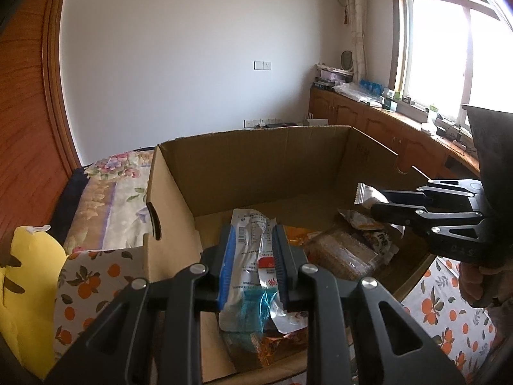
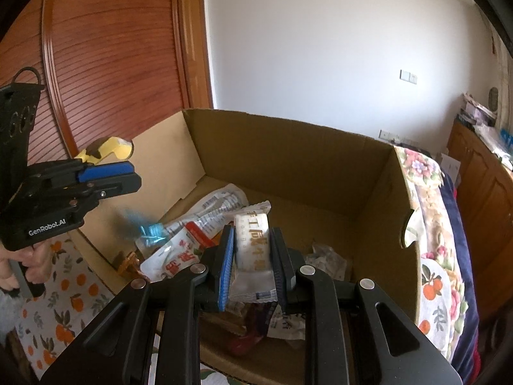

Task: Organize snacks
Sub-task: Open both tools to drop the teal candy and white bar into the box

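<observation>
Cardboard box (image 1: 256,160) stands open on an orange-print cloth (image 1: 449,327); left claw (image 1: 251,253) is clamped on a white and blue snack packet (image 1: 247,256) above loose snacks (image 1: 343,253) inside; right claw (image 2: 253,256) is clamped on a white nougat bar (image 2: 251,243) over the same box.

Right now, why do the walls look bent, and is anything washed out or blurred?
Left wrist view: the fisheye lens bows the wooden door frame, and the window is blown out white, glare hiding whatever is outside. Right wrist view: the same bending curves the cardboard box, and the blue-ended packet under the left gripper is smeared by motion blur.
</observation>
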The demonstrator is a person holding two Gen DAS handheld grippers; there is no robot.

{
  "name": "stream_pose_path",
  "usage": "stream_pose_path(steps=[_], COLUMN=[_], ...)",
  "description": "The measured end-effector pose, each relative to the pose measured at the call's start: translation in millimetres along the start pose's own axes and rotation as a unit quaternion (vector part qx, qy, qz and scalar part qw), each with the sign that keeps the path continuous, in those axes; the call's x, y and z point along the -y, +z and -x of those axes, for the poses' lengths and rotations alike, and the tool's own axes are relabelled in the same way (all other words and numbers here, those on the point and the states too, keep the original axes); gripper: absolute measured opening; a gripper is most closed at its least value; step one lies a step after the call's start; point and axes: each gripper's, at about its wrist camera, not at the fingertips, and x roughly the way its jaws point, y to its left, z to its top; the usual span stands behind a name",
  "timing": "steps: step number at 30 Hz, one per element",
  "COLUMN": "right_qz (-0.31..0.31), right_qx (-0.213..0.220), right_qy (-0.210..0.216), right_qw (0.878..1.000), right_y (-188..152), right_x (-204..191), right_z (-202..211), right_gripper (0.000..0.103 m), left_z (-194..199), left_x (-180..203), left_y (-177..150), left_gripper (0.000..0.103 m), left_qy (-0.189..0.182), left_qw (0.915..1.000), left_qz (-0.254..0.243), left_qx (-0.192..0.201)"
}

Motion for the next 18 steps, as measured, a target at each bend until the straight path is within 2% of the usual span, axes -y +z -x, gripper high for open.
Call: stream_pose_path(steps=[18], right_qz=[-0.021], right_qx=[-0.003], right_qy=[0.009], right_qw=[1.0], right_y=[-2.7], right_x=[4.7], right_z=[-2.7], right_gripper=[0.021], left_z=[7.3], left_x=[2.0], left_y=[-1.1], left_gripper=[0.024], left_qy=[0.005], left_qw=[1.0], left_qz=[0.003], left_qx=[0.002])
